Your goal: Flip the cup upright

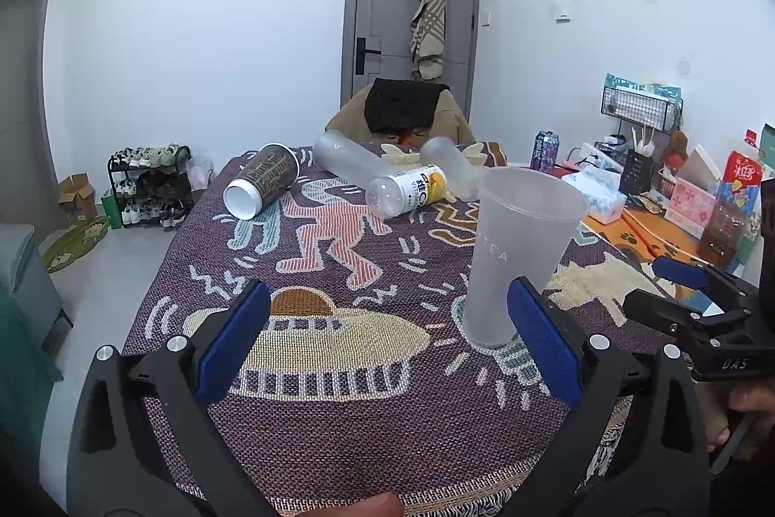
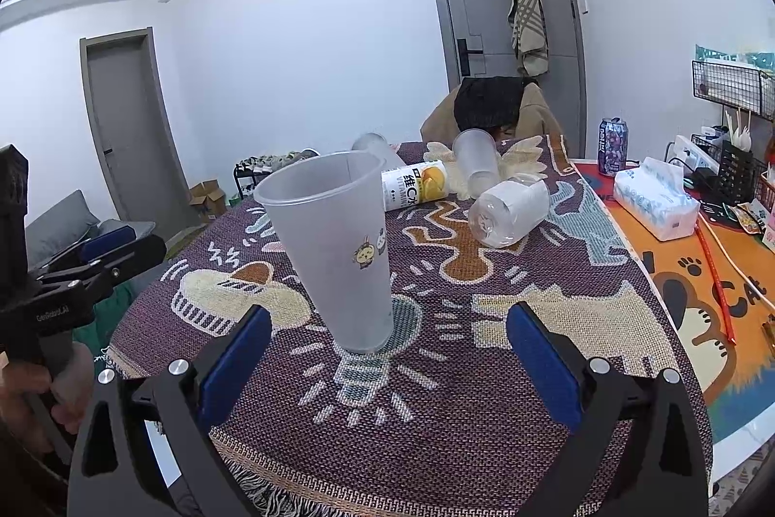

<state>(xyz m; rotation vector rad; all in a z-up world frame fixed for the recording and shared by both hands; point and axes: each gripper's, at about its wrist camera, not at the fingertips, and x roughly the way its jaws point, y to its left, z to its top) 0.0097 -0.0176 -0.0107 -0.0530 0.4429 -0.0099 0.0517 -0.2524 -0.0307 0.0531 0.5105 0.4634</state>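
The frosted cup (image 2: 334, 245) stands upright, mouth up, on the patterned cloth (image 2: 436, 396) that covers the worktop (image 2: 726, 444). In the right wrist view it sits ahead of the right tool (image 2: 387, 359), a little toward that tool's left finger, with both blue pads (image 2: 237, 364) spread wide and touching nothing. A small cartoon print shows on the cup's wall from this side.

In the left wrist view the same cup (image 1: 518, 255) stands just ahead of the left tool (image 1: 387, 347), its base partly hidden behind that tool's right pad (image 1: 542, 345); whether the pad touches the cup cannot be told. The letters "TEA" show on its wall here. The left tool is also spread wide and holds nothing. The right tool (image 1: 688, 289) shows at the far right edge of this view, beside the cup and clear of it.

Farther ahead of both tools, other containers lie on their sides on the cloth: a dark printed cup (image 1: 261, 187), a yellow-labelled bottle (image 1: 407, 190), a frosted bottle (image 1: 348, 163) and a second frosted cup (image 2: 477, 163), plus a white-labelled bottle (image 2: 511, 214). Off to the right of the right tool, beyond the cloth's edge, lie a tissue pack (image 2: 654, 197) and an upright drink can (image 2: 612, 146).
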